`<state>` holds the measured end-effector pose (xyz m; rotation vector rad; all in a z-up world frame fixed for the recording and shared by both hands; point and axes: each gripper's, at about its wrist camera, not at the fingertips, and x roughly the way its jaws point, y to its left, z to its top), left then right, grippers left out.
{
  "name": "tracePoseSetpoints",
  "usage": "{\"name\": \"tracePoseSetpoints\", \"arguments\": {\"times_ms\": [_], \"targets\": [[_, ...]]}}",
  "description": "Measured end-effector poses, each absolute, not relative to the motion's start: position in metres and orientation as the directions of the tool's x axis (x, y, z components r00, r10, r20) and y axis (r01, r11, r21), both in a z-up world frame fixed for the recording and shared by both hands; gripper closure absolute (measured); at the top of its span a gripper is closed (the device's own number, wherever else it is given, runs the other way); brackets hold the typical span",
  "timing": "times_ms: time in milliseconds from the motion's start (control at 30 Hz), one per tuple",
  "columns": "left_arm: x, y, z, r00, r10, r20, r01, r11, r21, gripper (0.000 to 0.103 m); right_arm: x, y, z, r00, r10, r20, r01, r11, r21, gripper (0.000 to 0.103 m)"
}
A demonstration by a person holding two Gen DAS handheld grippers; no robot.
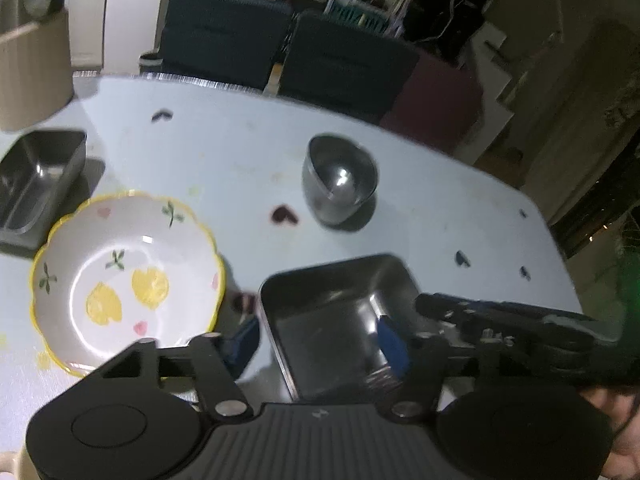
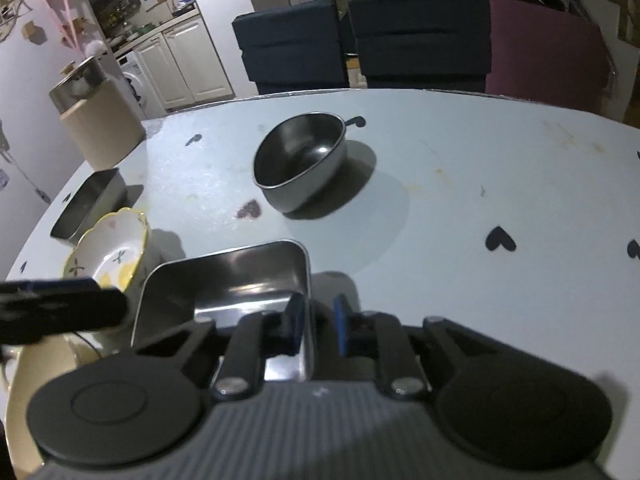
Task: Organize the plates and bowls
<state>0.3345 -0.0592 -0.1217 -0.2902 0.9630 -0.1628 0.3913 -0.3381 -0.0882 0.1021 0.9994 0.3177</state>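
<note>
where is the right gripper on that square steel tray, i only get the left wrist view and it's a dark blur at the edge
Observer: The right gripper straddles the right wall of the square steel tray, one finger inside and one outside.
Operator: is it clamped on yet
Observer: Can't say for sure. The inner pad lies against the wall, but a thin gap seems to show at the outer pad.
</note>
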Motion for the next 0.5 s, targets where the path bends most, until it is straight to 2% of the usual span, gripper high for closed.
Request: {"name": "tracePoseSetpoints", "arguments": {"times_ms": [167,267,367,500], "targets": [[0.342,-0.052,-0.134,0.536,-0.253,-0.805,-0.037,0.946,-0.322,0.069,0.39,-0.339,-0.089,0.494,0.314,-0.811,-0.217,0.948,0.234,0.089],[0.344,-0.048,-0.136,0.533,-0.247,-0.809,-0.056,0.944,-0.325,0.078,0.392,-0.337,-0.09,0.493,0.315,-0.811,-0.213,0.948,0.238,0.092],[0.345,-0.045,-0.138,0.524,-0.25,-0.814,-0.068,0.941,-0.333,0.083,0.392,-0.336,-0.091,0.488,0.307,-0.817,-0.213,0.95,0.23,0.093],[0.346,-0.045,-0.141,0.516,-0.249,-0.82,-0.068,0.942,-0.329,0.083,0.393,-0.333,-0.093,0.484,0.302,-0.822,-0.215,0.951,0.222,0.096]]}}
